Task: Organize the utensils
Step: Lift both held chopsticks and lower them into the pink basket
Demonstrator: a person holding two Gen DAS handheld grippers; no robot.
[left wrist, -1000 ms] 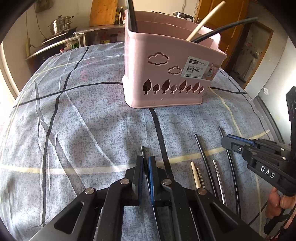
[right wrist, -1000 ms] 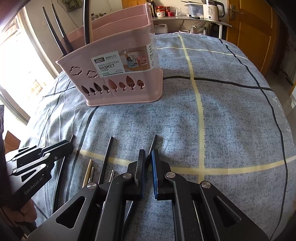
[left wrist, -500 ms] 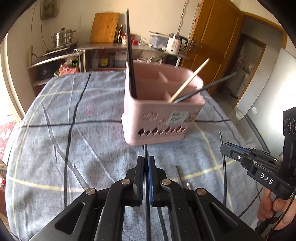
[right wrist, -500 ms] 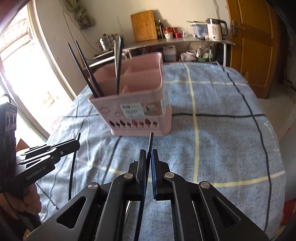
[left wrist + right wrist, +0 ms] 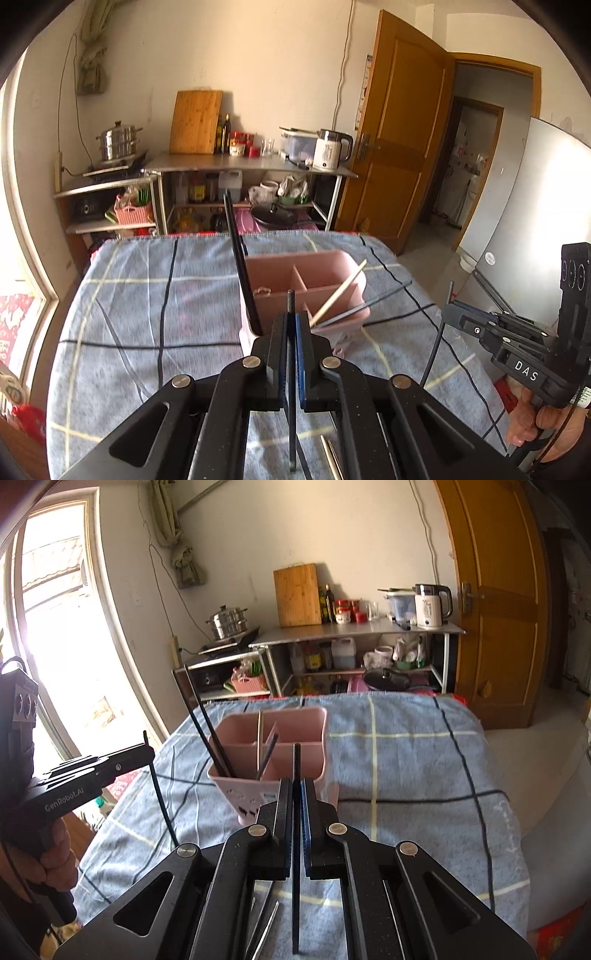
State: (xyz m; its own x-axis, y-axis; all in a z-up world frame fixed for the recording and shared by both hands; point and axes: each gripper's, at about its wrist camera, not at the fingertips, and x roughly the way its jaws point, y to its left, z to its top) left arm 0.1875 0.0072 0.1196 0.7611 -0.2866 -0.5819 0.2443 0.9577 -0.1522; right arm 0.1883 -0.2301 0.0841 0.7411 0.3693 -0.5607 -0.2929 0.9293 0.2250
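Above the blue checked tablecloth (image 5: pixel 122 321), both of your grippers now sit much higher than a second ago, when they were down among the loose sticks on the cloth: your left gripper (image 5: pixel 291 325) has its jaws closed tight on one black chopstick (image 5: pixel 291 387), and your right gripper (image 5: pixel 296 794) is clamped the same way on another black chopstick (image 5: pixel 296 849). The pink basket (image 5: pixel 314 734) stands on the cloth ahead of both, its compartments holding several black chopsticks (image 5: pixel 207 723) at the left and a pale wooden one (image 5: pixel 338 293) leaning right, while a few utensils (image 5: pixel 267 923) lie on the cloth below.
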